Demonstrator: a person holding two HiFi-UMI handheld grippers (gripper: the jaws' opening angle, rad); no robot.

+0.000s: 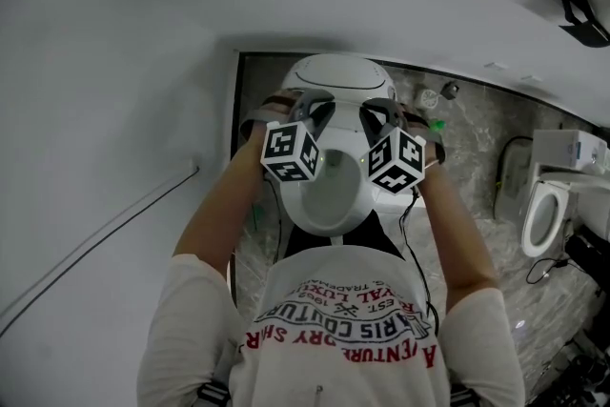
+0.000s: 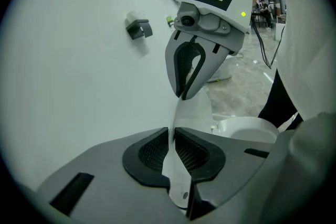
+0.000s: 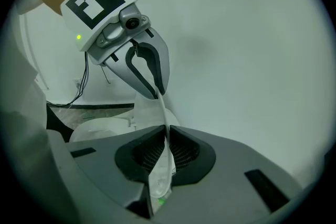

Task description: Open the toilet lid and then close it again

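The white toilet (image 1: 329, 195) stands below me with its bowl uncovered. Its lid (image 1: 334, 76) is raised toward the wall. My left gripper (image 1: 310, 107) grips the lid's left rim and my right gripper (image 1: 378, 110) its right rim. In the left gripper view the thin white lid edge (image 2: 191, 113) runs between the dark pads of the left gripper (image 2: 172, 135), which press on it; the right gripper (image 2: 188, 89) bites the same edge opposite. In the right gripper view the right gripper (image 3: 167, 136) clamps the lid edge (image 3: 152, 107), with the left gripper (image 3: 156, 91) facing it.
A white wall fills the left and back, with a cable (image 1: 114, 224) running along it and a small fixture (image 2: 139, 28) mounted on it. A second toilet (image 1: 548, 214) stands at the right on the marbled floor (image 1: 467, 157). Small bottles (image 1: 429, 97) sit behind the toilet.
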